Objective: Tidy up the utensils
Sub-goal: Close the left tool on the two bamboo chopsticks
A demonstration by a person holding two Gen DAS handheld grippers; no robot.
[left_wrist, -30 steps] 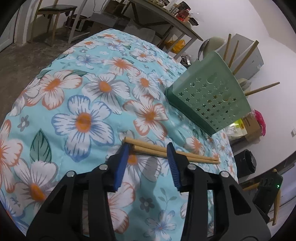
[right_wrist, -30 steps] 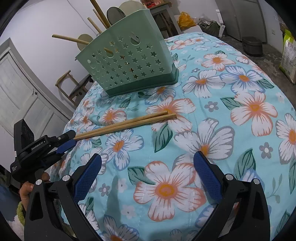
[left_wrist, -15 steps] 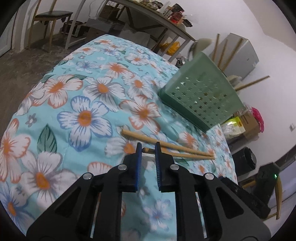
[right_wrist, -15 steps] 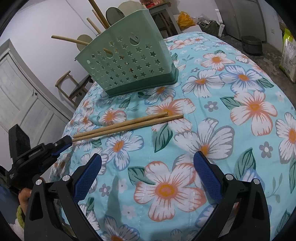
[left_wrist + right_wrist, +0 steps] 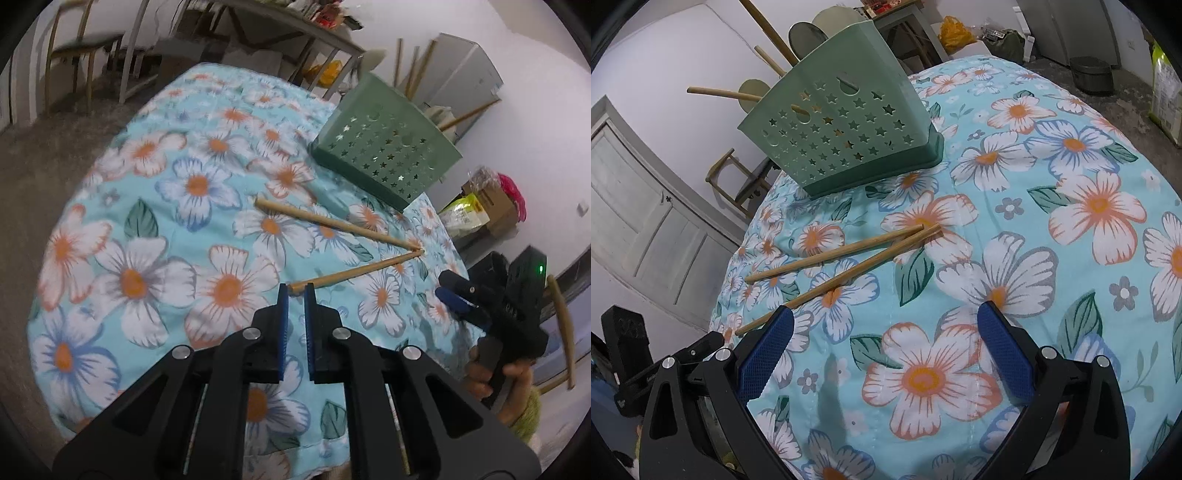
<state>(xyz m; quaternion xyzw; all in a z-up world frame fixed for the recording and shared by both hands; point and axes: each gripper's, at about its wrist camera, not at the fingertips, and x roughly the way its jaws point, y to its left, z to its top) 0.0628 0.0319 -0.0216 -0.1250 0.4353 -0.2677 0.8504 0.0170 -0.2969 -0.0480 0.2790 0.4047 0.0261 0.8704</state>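
Two wooden chopsticks lie on the floral cloth in a V, tips touching. The far chopstick rests free. The near chopstick has its thick end between the tips of my left gripper, whose jaws are closing on it. A green star-punched utensil holder stands behind them with several wooden handles sticking out. My right gripper hovers open over the cloth with nothing between its blue pads.
The flowered cloth covers a rounded table whose edge drops off close to my left gripper. A hand holds the right gripper. A chair and door stand behind the holder, and a dark bin sits on the floor.
My left gripper's jaws narrowed around the near chopstick's thick end and drew it aside, so the once parallel chopsticks now splay in a V. The right gripper stayed put.
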